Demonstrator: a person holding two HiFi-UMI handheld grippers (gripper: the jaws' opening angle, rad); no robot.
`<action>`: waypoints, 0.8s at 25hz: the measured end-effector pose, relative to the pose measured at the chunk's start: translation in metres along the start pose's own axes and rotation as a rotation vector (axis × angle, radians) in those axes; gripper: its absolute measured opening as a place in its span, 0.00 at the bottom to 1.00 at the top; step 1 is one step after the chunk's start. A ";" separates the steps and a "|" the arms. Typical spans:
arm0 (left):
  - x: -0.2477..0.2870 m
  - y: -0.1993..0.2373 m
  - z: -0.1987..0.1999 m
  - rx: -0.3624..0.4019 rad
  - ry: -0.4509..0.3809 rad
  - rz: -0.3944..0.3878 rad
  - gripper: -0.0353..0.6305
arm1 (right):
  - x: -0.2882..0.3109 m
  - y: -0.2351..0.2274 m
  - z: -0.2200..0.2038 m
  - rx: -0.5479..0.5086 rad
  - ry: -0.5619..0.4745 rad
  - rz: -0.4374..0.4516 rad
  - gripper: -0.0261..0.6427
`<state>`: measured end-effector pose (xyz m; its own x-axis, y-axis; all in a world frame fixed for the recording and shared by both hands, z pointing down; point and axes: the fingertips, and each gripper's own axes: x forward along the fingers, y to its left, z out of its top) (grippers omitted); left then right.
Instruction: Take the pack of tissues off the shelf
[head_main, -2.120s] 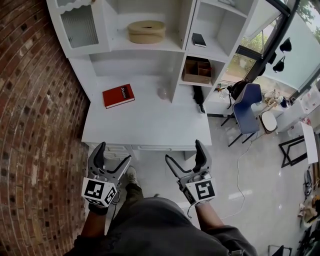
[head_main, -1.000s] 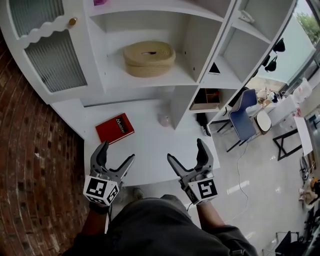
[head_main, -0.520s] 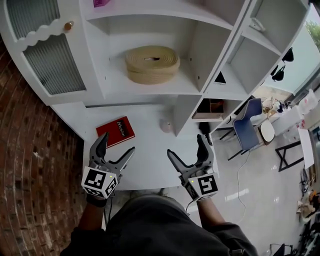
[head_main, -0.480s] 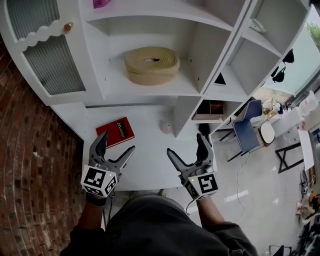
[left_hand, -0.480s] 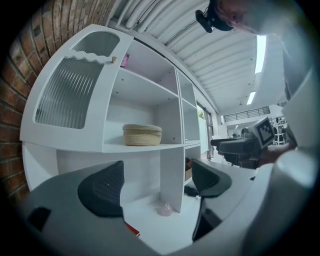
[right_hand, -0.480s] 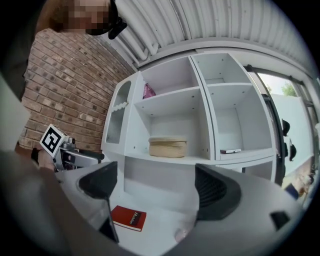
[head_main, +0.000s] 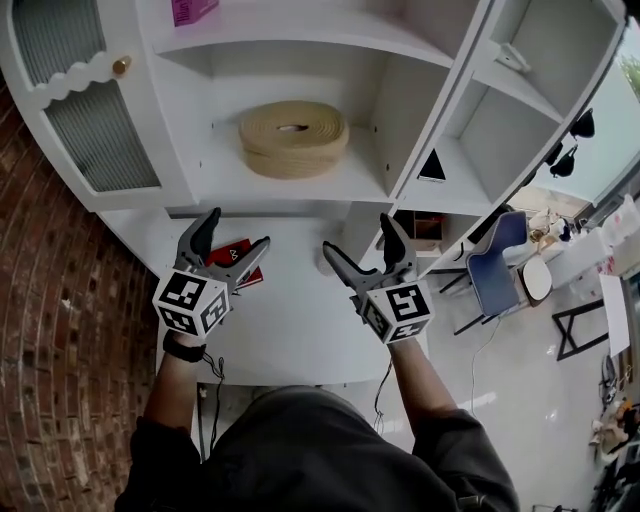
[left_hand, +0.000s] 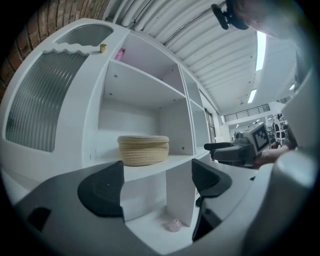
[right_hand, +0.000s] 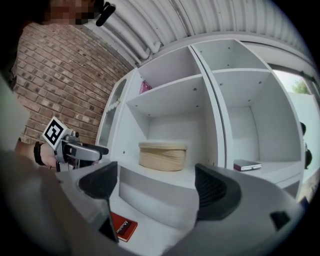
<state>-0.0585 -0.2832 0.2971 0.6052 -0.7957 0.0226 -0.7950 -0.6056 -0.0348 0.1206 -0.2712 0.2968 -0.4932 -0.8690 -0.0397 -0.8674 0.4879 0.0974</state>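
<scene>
**Shelves Over the Tabletop**

The pack of tissues (head_main: 193, 10) is sitting on the upper shelf (head_main: 300, 42), with a basket (head_main: 293, 138) standing one shelf below. A book (right_hand: 123, 226) is lying on the tabletop (head_main: 300, 325) underneath, left of a small object (left_hand: 173, 225).

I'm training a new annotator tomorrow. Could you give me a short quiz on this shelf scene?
1. True or false: the left claw is shut on the pink pack.
2. What lies on the shelf one level below the pack? A) basket B) kettle C) mug
3. Fill in: the right claw is ____, with nothing between its jaws.
Key: 1 false, the left claw is open and the pack lies above it, untouched; 2 A; 3 open.
</scene>
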 end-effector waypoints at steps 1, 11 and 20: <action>0.007 0.005 0.004 -0.004 -0.001 -0.001 0.69 | 0.008 -0.005 0.001 0.001 0.002 0.005 0.76; 0.073 0.046 0.032 0.039 0.047 0.028 0.69 | 0.086 -0.041 0.014 -0.016 0.056 0.042 0.76; 0.122 0.067 0.027 0.076 0.161 0.032 0.69 | 0.143 -0.052 0.015 -0.065 0.188 0.081 0.76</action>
<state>-0.0368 -0.4210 0.2707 0.5606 -0.8084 0.1797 -0.8044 -0.5831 -0.1135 0.0941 -0.4191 0.2711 -0.5353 -0.8301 0.1563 -0.8163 0.5559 0.1566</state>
